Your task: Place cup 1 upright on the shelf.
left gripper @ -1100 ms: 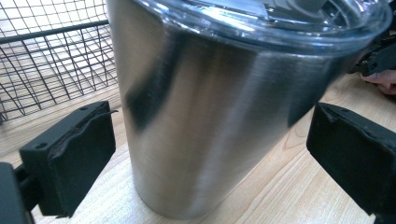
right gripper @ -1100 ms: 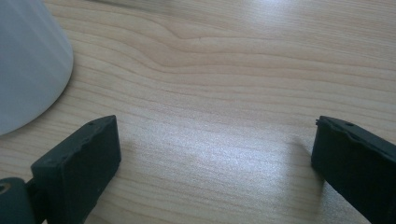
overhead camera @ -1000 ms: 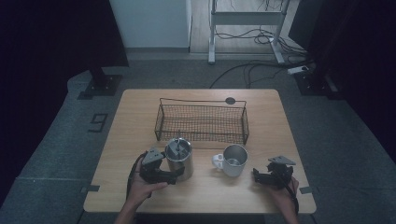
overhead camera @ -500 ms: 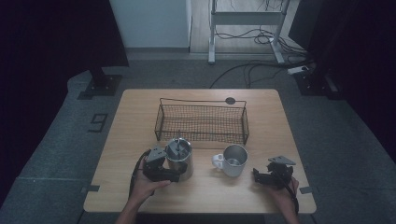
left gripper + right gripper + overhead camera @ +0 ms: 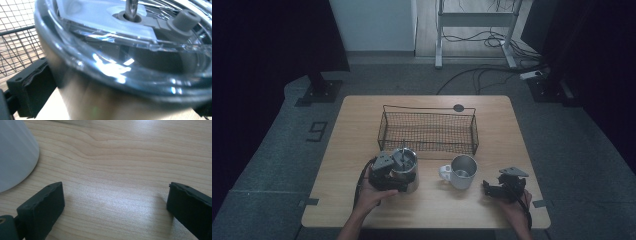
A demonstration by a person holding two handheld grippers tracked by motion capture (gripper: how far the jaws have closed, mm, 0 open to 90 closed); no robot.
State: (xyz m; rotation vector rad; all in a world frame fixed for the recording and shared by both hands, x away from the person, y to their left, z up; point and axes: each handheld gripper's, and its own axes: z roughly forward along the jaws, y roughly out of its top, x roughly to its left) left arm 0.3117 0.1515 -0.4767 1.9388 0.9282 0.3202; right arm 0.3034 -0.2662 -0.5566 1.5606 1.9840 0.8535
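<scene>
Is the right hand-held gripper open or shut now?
Open: the right hand-held gripper has its jaws wide apart, with bare wooden table between them.

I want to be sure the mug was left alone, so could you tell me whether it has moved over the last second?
No. The mug sits at the same spot in front of the wire basket, below its right half.

We note the steel pot (image 5: pixel 120 62) blurred and cut by three edges in the left gripper view, hiding the far jaw; the mug (image 5: pixel 15 155) cut at the right gripper view's left edge; the basket (image 5: pixel 17 37) cropped at left and partly behind the pot.
</scene>
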